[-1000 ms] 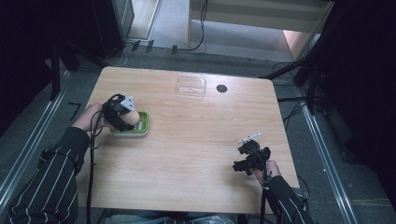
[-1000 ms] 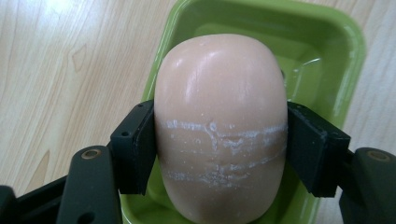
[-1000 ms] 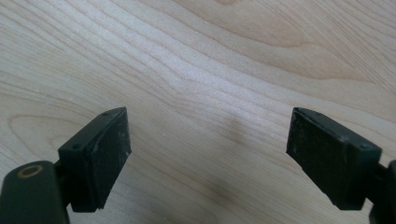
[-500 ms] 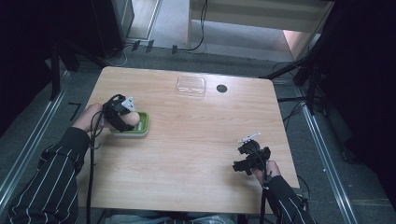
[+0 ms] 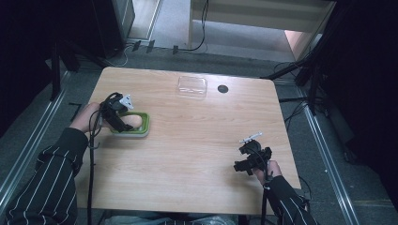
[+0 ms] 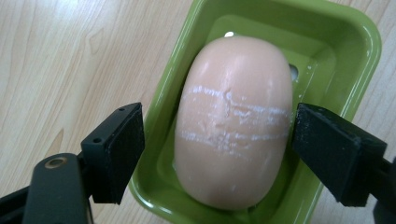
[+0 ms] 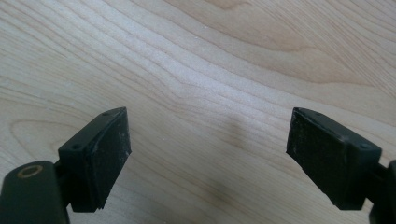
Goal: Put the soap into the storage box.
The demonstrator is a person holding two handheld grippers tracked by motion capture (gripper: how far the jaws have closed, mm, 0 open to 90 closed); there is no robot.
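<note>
Left claw, jaws just opening and clear of the pink soap bar, straddles its short width as it lies lengthwise in the green dish; right claw open, empty, well apart.

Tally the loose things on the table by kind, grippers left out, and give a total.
Soap bar: 1
Green soap dish: 1
Clear plastic lid or tray: 1
Small dark round thing, too small to tell what it is: 1
Total: 4
</note>
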